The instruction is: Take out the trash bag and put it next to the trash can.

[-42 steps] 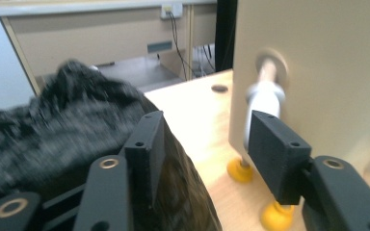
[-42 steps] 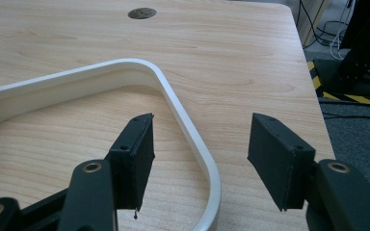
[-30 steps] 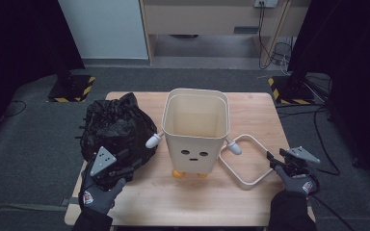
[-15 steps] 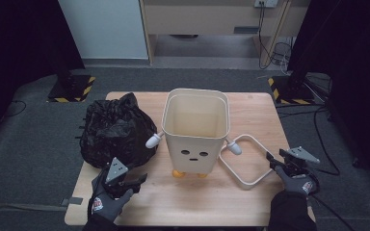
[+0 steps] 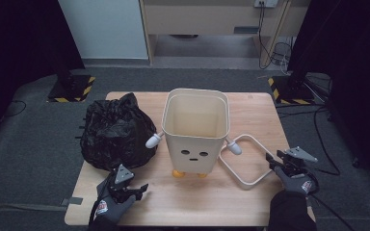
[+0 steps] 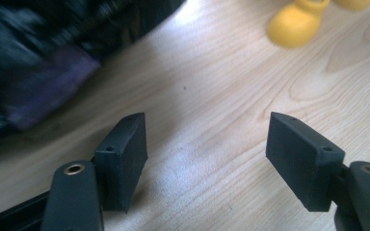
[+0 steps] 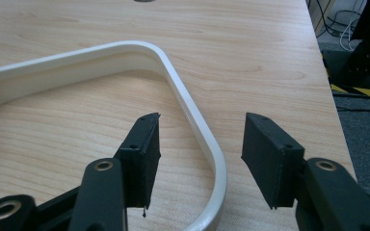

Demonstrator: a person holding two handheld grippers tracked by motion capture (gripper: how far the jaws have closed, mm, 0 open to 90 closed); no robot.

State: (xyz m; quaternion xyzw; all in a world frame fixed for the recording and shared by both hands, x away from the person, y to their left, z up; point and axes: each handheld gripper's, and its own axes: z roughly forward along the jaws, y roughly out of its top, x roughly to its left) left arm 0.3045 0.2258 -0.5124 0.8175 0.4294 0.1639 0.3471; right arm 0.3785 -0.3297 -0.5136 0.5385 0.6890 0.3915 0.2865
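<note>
Mid-worktop: cream bin [image 5: 196,132] upright on yellow feet [image 6: 296,28]. Black bag [image 5: 114,132] by left edge, touching bin's arm. Cream rim frame [image 7: 192,122] flat toward right edge. Left gripper [image 5: 130,188] near front edge, jaws spread, bare wood between. Right gripper [image 7: 200,159] released, jaws astride frame's corner, not clamped.

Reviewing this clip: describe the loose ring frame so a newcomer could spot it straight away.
Start at the cream bin with a face, standing mid-table. On the wood to its right lies the ring frame, a flat, rounded-corner loop in the same cream. Unlike the crumpled black bag on the bin's other side, it is rigid and see-through, and the right gripper straddles its corner.
</note>
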